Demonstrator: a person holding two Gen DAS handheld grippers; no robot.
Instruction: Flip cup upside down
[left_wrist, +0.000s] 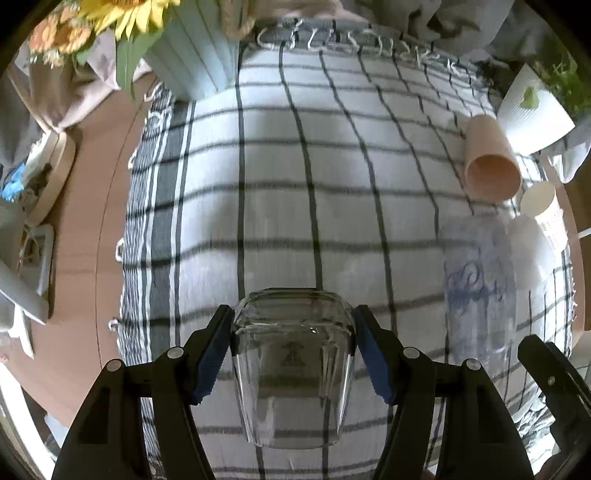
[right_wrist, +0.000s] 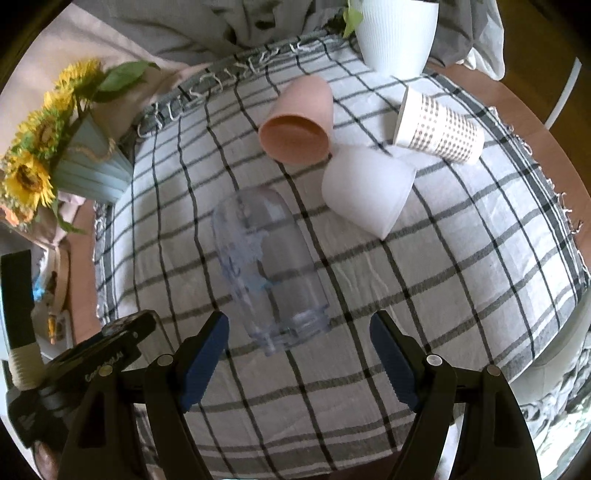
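Now the glass cup (left_wrist: 293, 363), slippery and breakable, is clamped mid-wall by the left gripper (left_wrist: 293, 354); the right gripper (right_wrist: 299, 354) is held apart, empty.

Plenty of open checked tablecloth (left_wrist: 295, 184) in front of the left claw (left_wrist: 293, 350), basically bare all the way to the far fringe. Only blocker on that side is the pale blue ribbed flower pot (left_wrist: 192, 55) at the far left corner.

The right side is the crowded bit: a clear plastic bottle lying on its side (right_wrist: 266, 266) sits right ahead of the right claw (right_wrist: 299, 358), and beyond it the tipped pink cup (right_wrist: 299, 122), frosted white cup (right_wrist: 365, 188) and dotted paper cup (right_wrist: 439, 129) bunch together, nearly touching. A white ribbed planter (right_wrist: 397, 33) closes off the far edge. Cloth to the right of the bottle is open.
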